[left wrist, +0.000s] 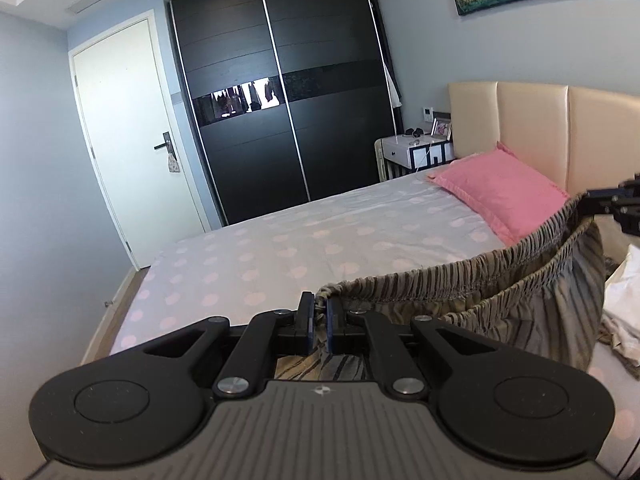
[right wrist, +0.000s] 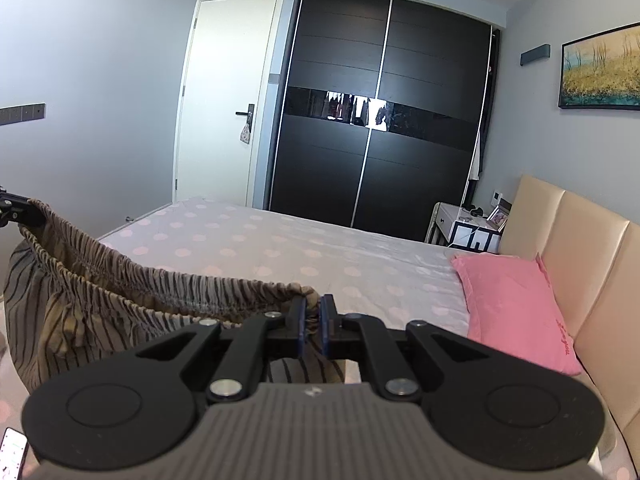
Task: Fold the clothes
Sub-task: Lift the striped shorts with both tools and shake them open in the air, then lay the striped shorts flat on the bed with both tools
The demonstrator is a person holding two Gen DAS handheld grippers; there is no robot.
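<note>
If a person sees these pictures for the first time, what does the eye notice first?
First, the striped garment, held up over the bed by its elastic waistband, with the left gripper and right gripper each shut on one end. Next, the pink pillow by the headboard, and the black wardrobe on the far wall.

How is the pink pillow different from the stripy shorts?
The pink pillow is one plain colour; the striped shorts are brown with dark stripes. The pillow lies on the bed by the headboard; the shorts hang in the air, waistband stretched between the left gripper and right gripper. The pillow looks smooth and flat; the shorts' waistband is gathered. Both are soft fabric.
</note>
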